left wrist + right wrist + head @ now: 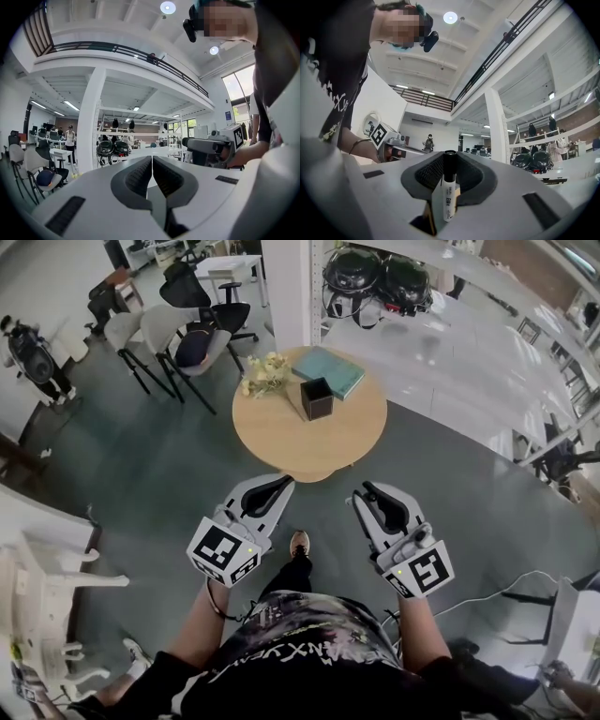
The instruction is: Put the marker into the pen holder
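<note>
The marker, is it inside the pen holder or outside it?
Outside: the right gripper clamps the marker, away from the pen holder.

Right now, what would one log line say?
right gripper: shut on marker | left gripper: shut, empty | pen holder: on round table

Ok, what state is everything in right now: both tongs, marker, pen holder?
Left tongs: shut, empty.
Marker: capped, upright between the right tongs.
Right tongs: shut on the marker.
Pen holder: upright on the round table, marker not in it.
Book: closed, flat on the table.
</note>
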A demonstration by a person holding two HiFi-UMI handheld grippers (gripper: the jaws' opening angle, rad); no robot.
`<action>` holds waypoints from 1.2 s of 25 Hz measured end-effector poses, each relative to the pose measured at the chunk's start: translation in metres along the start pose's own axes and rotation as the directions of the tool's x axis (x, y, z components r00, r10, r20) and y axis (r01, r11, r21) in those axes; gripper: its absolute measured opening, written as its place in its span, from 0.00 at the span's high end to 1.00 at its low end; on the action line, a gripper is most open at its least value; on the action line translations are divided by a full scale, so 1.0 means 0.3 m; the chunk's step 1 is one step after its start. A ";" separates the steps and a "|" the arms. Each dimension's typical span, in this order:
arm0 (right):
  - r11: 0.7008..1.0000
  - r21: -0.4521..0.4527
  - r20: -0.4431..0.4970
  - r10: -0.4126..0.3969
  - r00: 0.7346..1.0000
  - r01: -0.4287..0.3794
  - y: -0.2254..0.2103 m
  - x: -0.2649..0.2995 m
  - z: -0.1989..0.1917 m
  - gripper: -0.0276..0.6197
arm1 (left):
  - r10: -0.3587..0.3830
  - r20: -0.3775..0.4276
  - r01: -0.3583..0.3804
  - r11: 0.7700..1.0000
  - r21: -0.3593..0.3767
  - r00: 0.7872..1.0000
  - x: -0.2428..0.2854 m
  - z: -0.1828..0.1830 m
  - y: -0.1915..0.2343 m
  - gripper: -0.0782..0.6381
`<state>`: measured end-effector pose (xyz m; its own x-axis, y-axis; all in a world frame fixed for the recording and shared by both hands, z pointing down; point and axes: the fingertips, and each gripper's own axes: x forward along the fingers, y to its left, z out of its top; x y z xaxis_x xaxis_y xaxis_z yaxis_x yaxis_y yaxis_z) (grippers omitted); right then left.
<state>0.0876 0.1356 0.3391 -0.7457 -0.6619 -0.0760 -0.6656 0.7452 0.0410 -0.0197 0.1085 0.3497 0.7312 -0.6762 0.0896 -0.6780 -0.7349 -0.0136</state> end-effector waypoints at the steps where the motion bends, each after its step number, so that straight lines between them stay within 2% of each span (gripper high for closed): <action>1: 1.000 -0.001 -0.002 0.001 1.000 -0.001 -0.019 0.024 0.000 0.84 | -0.001 0.001 0.001 1.000 -0.001 1.000 0.017 0.003 0.025 0.86; 19: 0.999 0.008 -0.051 -0.036 0.998 0.037 -0.306 0.381 -0.051 0.84 | -0.041 -0.002 0.041 0.998 -0.053 0.999 0.279 -0.006 0.410 0.86; 30: 0.998 -0.001 -0.074 -0.059 0.995 0.059 -0.392 0.562 -0.051 0.84 | -0.073 0.002 0.073 0.995 -0.072 0.997 0.367 0.014 0.592 0.86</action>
<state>0.0396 -0.0648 0.3369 -0.7054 -0.7088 -0.0039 -0.7084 0.7048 0.0376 -0.0593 -0.0967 0.3531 0.7792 -0.6205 0.0879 -0.6261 -0.7770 0.0650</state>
